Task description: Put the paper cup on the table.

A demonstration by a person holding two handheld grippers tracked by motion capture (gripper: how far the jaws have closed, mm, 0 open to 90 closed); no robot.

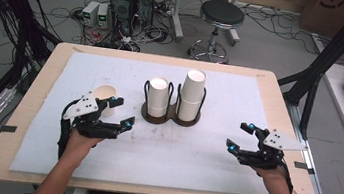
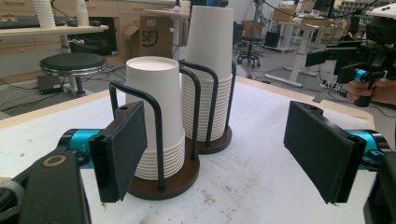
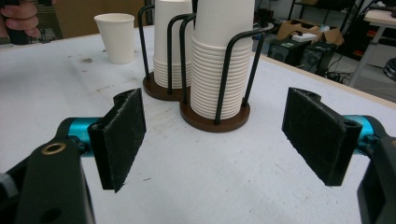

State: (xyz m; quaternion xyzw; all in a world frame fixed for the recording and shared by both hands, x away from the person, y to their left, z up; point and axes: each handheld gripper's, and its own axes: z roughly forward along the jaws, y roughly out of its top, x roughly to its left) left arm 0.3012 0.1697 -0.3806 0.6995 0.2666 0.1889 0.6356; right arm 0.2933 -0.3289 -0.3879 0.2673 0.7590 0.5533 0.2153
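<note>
A dark wooden double holder (image 1: 171, 117) with black wire loops stands at the table's middle. Its left slot carries a short stack of white paper cups (image 1: 158, 96), its right slot a taller stack (image 1: 192, 93). A single white cup (image 1: 105, 99) stands upright on the mat to the left. My left gripper (image 1: 122, 112) hovers just in front of that cup, open, nothing between its pads. My right gripper (image 1: 240, 136) is open over the mat at the right, apart from the holder. In the left gripper view the holder (image 2: 177, 179) lies ahead between the pads (image 2: 123, 147). The right gripper view shows the tall stack (image 3: 219, 70) and the lone cup (image 3: 115, 37).
A white mat (image 1: 153, 150) covers the wooden table (image 1: 27, 108). Beyond the far edge stand a black stool (image 1: 221, 15) and computer towers (image 1: 132, 1) amid cables. Black frame posts (image 1: 326, 57) rise at the right.
</note>
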